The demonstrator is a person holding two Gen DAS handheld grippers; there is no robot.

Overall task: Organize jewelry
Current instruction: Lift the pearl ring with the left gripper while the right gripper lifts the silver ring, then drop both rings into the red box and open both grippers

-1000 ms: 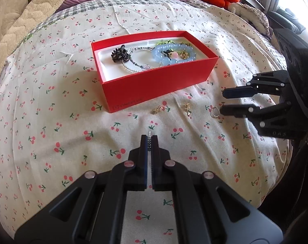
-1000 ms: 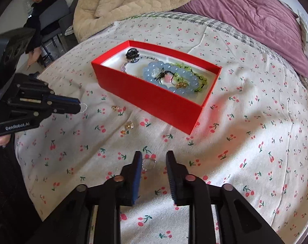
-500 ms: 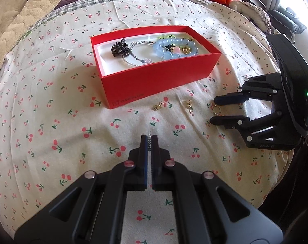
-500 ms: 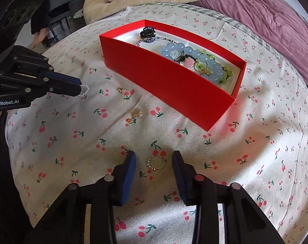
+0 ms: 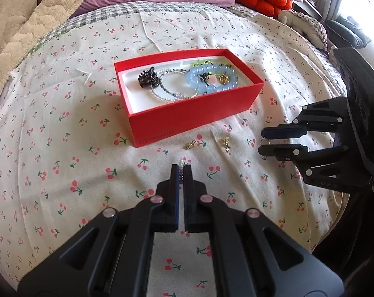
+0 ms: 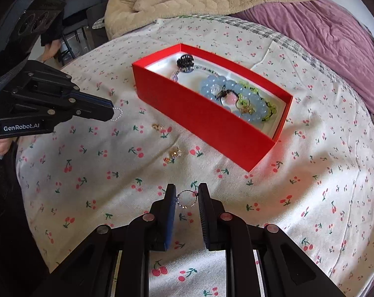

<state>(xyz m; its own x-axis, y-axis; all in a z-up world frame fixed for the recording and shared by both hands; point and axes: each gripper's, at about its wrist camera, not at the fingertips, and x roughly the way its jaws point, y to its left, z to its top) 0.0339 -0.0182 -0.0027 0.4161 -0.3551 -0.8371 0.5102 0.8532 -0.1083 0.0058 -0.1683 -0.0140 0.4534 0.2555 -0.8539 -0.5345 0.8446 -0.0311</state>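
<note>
The right gripper (image 6: 186, 198) has its jaws nearly together around a small hoop ring (image 6: 186, 198) that lies on the cherry-print bedsheet (image 6: 310, 198), near the front of the red box (image 6: 206, 121); the jaws have just been closing, and the ring sits between them, seemingly touched at both sides, though whether it is truly pinched I cannot tell. The left gripper (image 5: 181, 170) is clamped on a little beaded ring (image 5: 181, 161), held just above the sheet. The hoop looks very light, thin and springy, likely to slip or bend; a gentle squeeze across its width should do, with the soft sheet giving way beneath. Two small gold earrings (image 6: 173, 154) (image 6: 157, 126) lie loose nearby; bracelets (image 6: 231, 96) already fill the box.
</note>
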